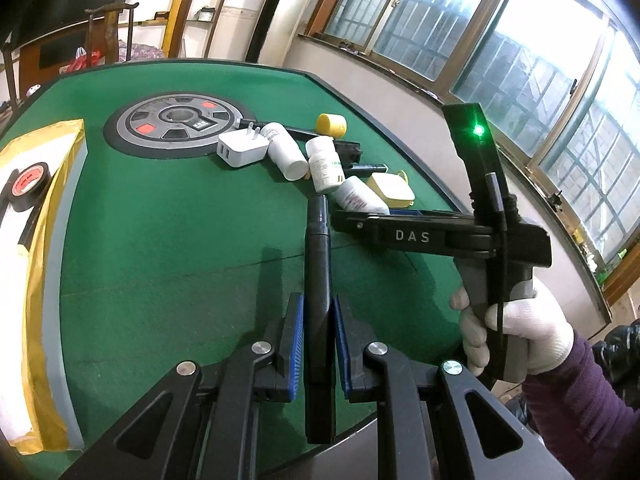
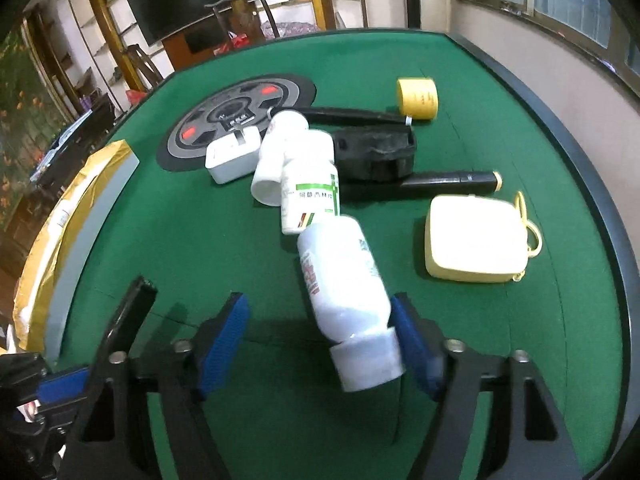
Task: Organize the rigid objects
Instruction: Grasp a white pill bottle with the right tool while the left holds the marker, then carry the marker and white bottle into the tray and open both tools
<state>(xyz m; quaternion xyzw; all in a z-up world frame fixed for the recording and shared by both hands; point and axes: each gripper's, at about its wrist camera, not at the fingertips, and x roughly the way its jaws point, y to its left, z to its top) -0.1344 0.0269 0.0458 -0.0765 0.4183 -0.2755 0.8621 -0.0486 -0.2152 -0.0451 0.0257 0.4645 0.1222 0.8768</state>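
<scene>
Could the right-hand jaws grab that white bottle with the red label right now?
Probably yes. The right gripper is open, and the white bottle with the red label lies on its side between the jaws, cap end nearest. Nothing blocks it, though its far end touches the green-labelled bottle.

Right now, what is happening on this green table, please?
A gloved person is sorting loose items with two handheld claws. The left claw is shut on a long black bar. The right claw is open around a lying white bottle, not yet gripping it. Other bottles, a white charger and a yellow case lie on the table.
</scene>
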